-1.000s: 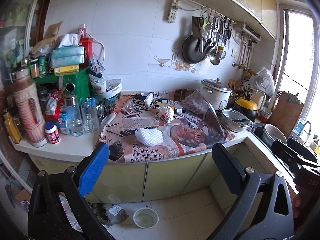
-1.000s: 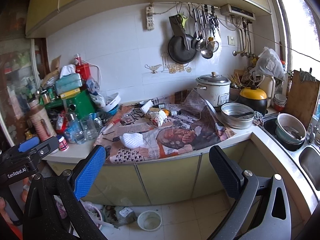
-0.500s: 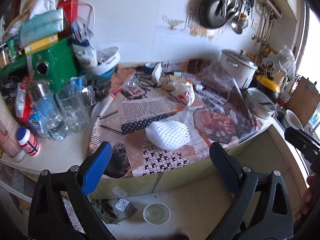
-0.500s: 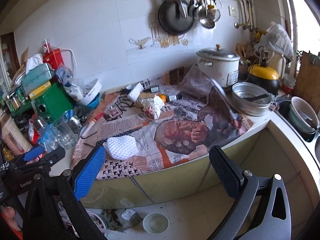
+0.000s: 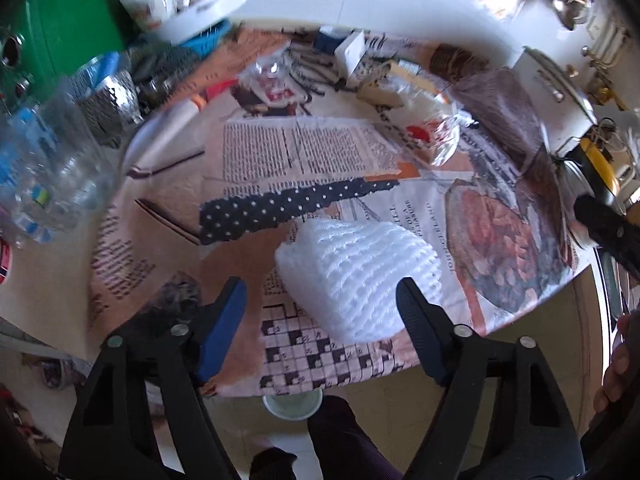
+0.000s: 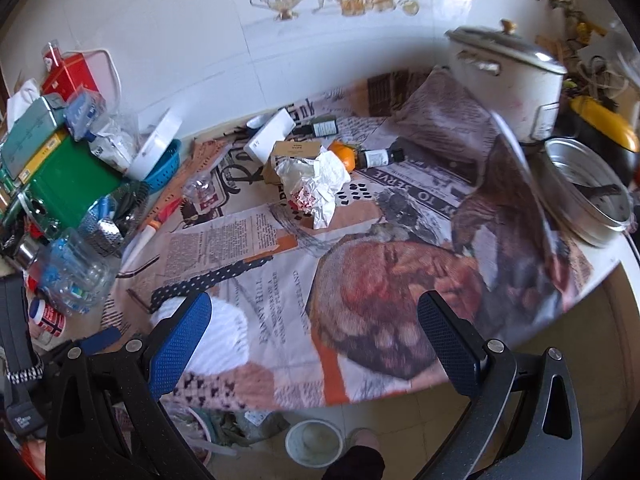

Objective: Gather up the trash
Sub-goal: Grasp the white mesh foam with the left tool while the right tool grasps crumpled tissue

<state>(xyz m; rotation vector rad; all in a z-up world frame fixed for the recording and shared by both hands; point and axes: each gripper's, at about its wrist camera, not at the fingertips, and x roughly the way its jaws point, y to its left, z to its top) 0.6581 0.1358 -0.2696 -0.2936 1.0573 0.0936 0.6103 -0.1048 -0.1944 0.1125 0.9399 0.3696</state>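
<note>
A white foam fruit net [image 5: 356, 268] lies on the newspaper-covered counter [image 5: 256, 152] near its front edge. My left gripper [image 5: 320, 300] is open, its fingers either side of the net's near end, just short of it. The net also shows in the right wrist view [image 6: 224, 336], partly behind that gripper's left finger. A crumpled white wrapper [image 6: 314, 186] lies further back, mid-counter; it shows blurred in the left wrist view [image 5: 432, 128]. My right gripper [image 6: 314, 324] is open and empty above the counter's front edge.
Plastic bottles [image 5: 44, 168] and a green box [image 6: 68, 184] crowd the counter's left. A rice cooker [image 6: 508, 80] and a metal pan [image 6: 588, 192] stand at the right. A small box, bottles and an orange [image 6: 346, 156] lie at the back. A white bowl [image 6: 314, 442] sits on the floor.
Both grippers have moved forward and down toward the counter. The left gripper has closed in on the foam net, which now sits between its open fingers.
</note>
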